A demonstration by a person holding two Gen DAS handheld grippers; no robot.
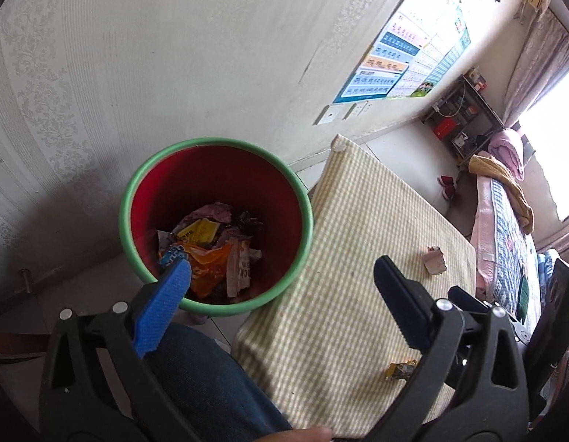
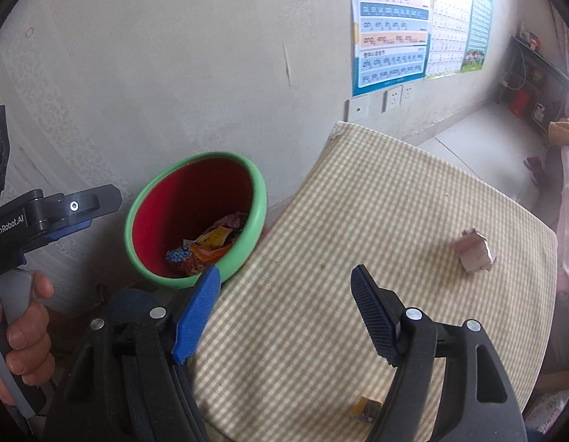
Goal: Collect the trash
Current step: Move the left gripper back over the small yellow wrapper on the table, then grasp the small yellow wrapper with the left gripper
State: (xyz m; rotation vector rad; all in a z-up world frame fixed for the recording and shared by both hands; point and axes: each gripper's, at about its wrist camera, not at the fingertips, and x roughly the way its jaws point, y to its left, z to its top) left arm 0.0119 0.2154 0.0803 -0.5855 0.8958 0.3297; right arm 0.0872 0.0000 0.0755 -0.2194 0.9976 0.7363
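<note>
Jaws wide apart on both your grippers, nothing between them: left gripper (image 1: pixel 281 276) hangs over the bin (image 1: pixel 137 191), right gripper (image 2: pixel 284 283) over the checked tablecloth (image 2: pixel 321 221). Bin sits at ten o'clock off the table edge, wrappers already inside. Two bits of trash left on the cloth: crumpled pink paper (image 2: pixel 475 250) at two o'clock, well apart; small gold wrapper (image 2: pixel 365 409) at six o'clock, near your right finger. Both look light, soft, crushable. Pinch the paper across its bulk; the wrapper lies flat, so nip a raised edge.
</note>
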